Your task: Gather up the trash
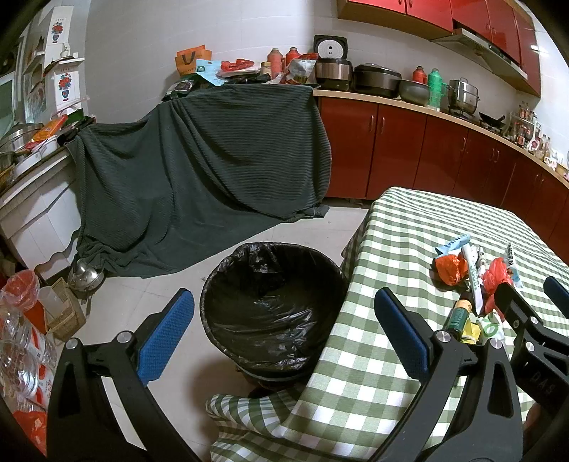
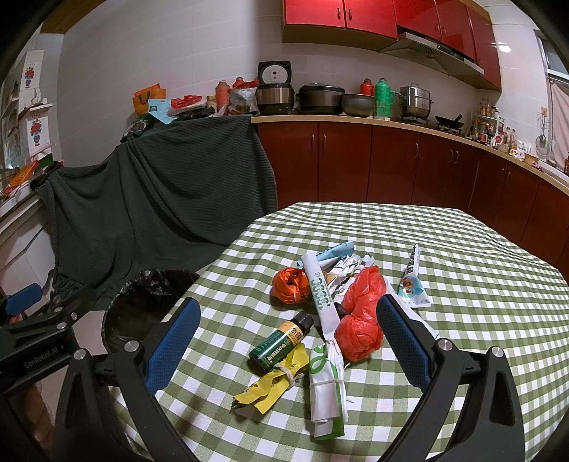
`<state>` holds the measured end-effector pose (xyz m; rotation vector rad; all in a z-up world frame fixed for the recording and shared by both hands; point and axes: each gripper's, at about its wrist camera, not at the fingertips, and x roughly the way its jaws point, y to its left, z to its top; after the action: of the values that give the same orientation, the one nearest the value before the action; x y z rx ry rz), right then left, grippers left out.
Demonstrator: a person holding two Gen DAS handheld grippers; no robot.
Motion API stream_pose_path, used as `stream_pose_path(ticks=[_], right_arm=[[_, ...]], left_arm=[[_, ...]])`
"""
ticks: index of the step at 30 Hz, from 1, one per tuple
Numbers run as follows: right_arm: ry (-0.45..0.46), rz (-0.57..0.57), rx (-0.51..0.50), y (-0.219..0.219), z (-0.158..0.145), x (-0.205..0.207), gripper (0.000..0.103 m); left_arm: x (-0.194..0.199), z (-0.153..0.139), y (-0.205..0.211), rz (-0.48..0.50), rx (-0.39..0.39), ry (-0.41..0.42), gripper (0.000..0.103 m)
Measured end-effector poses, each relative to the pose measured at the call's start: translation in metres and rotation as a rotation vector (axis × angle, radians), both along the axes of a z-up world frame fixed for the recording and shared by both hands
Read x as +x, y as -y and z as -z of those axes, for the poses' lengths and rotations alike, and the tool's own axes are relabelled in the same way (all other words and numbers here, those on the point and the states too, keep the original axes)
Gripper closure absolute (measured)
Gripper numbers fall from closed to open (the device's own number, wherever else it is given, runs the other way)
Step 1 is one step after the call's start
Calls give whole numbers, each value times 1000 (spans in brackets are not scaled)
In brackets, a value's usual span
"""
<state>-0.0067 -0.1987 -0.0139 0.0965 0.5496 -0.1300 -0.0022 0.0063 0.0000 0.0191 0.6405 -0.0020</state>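
While my left hand-held gripper point(image 1: 284, 332) hangs with its blue pads spread wide and nothing between them, its camera looks down on a bin point(image 1: 274, 309) lined with a black bag, standing on the pale tiled floor point(image 1: 320, 224) just beside the bench point(image 1: 409, 227). The bench wears a green-and-white checked cloth whose corner droops toward the bin. Behind, a dark green sheet point(image 1: 199, 170) drapes over furniture, and red lower cabinets point(image 1: 398, 149) run under a counter crowded with pots. My right hand-held gripper's black frame shows at the right edge.

From the right wrist camera, my right hand-held gripper point(image 2: 288, 337) is likewise released, pads wide apart, hovering over the trash heaped on the checked cloth. Between the fingers lie a small dark green bottle point(image 2: 281, 343) on its side, a yellow wrapper point(image 2: 274, 382) tied with string touching it, a long white-and-green paper roll point(image 2: 325, 341), and a red plastic bag point(image 2: 359, 316). An orange bag point(image 2: 288, 284) sits farther back; a snack packet point(image 2: 412, 280) lies apart to the right. Red wall cabinets point(image 2: 355, 16) hang above.
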Motion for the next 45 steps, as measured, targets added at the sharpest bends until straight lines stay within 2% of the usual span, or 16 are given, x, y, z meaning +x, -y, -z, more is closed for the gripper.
stream_pose_path(ticks=[13,21,22,23,25,29,30,32,33,36,38,42,45], right_arm=[[-25,16,-15,14,-2,-9,6],[-74,78,-41,37,16,-27,7],[-78,83,-34,41,19,-29,7],[-86,86,-30,43,22,-31,7],[-102,84,-23,46,28,-33,7],[-122,64,-20,44,36,-34,8],[-125,59,-19,43,38,-34,10],[-134,45,-11,43,40,-32,26],[-145,38,-8,42,42,-30,38],[-173,24,7,41,49,-25,41],[-178,14,11,39,52,-22,44],[-207,-33,41,37,59,-17,73],[-207,-45,55,37,60,-19,77]], left_arm=[[0,5,4,16,-11,-22,4],[0,19,29,128,11,-59,4],[0,21,32,138,12,-65,7],[1,24,35,147,12,-77,17],[3,31,40,173,7,-118,29],[4,40,47,196,4,-143,29],[4,41,47,196,3,-145,29],[6,43,47,192,-6,-156,29],[6,44,47,188,-7,-159,29],[7,46,48,193,-12,-165,33],[6,46,52,208,-7,-163,40],[2,44,62,244,10,-149,44],[-2,40,71,266,30,-138,44]])
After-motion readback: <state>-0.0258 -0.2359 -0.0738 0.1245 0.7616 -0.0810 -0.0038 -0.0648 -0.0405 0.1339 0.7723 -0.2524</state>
